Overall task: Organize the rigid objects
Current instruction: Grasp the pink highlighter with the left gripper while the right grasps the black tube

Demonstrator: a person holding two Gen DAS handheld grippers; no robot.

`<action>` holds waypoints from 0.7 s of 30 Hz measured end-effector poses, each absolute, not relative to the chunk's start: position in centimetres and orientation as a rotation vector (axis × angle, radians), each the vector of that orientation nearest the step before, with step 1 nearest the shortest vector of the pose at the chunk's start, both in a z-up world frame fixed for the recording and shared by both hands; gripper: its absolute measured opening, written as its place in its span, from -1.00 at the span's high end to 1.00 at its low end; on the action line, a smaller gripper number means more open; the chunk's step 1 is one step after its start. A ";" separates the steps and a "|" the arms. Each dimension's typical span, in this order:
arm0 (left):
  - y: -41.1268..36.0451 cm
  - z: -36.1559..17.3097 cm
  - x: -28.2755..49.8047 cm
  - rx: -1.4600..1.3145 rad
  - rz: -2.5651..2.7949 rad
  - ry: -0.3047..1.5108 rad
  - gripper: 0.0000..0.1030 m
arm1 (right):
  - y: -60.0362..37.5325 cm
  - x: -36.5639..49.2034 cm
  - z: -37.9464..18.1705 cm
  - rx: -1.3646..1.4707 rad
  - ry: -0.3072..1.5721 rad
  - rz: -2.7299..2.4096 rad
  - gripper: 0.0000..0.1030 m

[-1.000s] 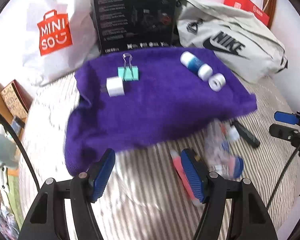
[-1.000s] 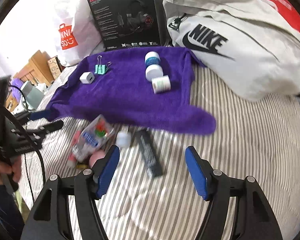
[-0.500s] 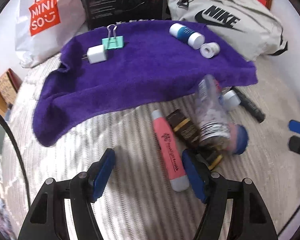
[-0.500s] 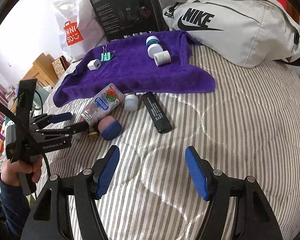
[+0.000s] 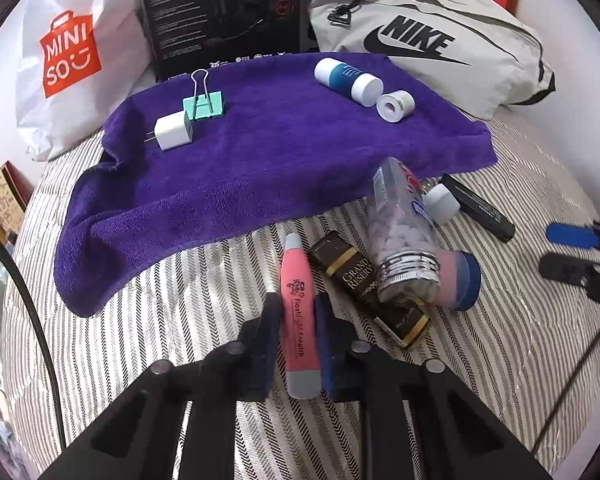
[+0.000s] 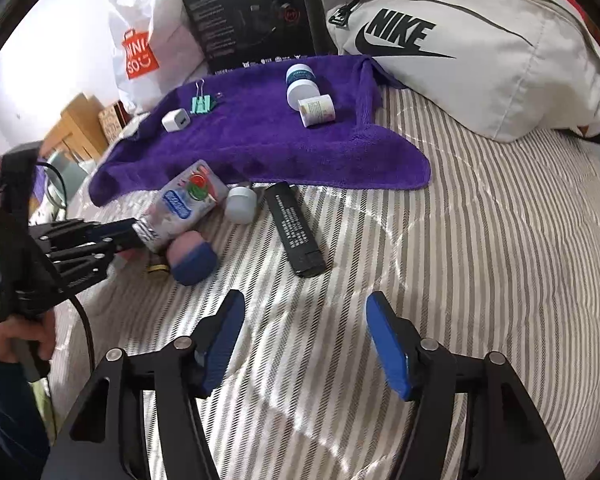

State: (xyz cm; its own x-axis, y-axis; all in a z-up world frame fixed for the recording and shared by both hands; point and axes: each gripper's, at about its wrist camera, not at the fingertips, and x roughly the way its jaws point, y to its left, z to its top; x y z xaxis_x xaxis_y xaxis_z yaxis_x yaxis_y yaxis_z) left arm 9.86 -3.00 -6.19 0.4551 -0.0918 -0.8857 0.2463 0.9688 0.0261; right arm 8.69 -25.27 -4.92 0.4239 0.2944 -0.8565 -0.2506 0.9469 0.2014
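Observation:
My left gripper [image 5: 297, 312] is shut on a pink pen-shaped highlighter [image 5: 298, 312] that lies on the striped bedspread. Beside it lie a dark chocolate bar [image 5: 364, 284], a clear bottle of pale pellets [image 5: 400, 236], a pink-and-blue sponge [image 5: 458, 280], a small white cap [image 5: 442, 202] and a black remote-like bar [image 5: 480, 208]. On the purple towel [image 5: 260, 160] rest a white charger cube [image 5: 173, 133], a teal binder clip [image 5: 203, 106], a blue-and-white tube [image 5: 346, 77] and a white roll [image 5: 394, 105]. My right gripper [image 6: 304, 340] hangs open over bare bedding, nearer than the black bar [image 6: 294, 228].
A black headset box [image 5: 224, 12], a white Miniso bag [image 5: 68, 56] and a grey Nike bag [image 5: 420, 36] line the back behind the towel. Wooden furniture [image 6: 76, 124] stands off the bed's left side. A hand [image 6: 16, 332] holds the left gripper's handle.
My left gripper moved forward and down over the pink highlighter and shut on it. The right gripper drew closer to the bed and stayed open.

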 end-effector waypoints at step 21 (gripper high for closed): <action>-1.4 -6.1 9.5 0.121 -0.213 1.084 0.67 | -20.7 14.0 -6.8 -0.242 1.045 0.440 0.56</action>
State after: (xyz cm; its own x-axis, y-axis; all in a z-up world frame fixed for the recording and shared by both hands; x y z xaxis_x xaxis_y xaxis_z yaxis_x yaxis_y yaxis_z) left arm 9.47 -1.44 -6.07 0.4501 -0.1122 -0.8859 0.2306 0.9730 -0.0061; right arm 13.99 -20.66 -6.83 0.4260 0.2349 -0.8737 -0.4605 0.8876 0.0141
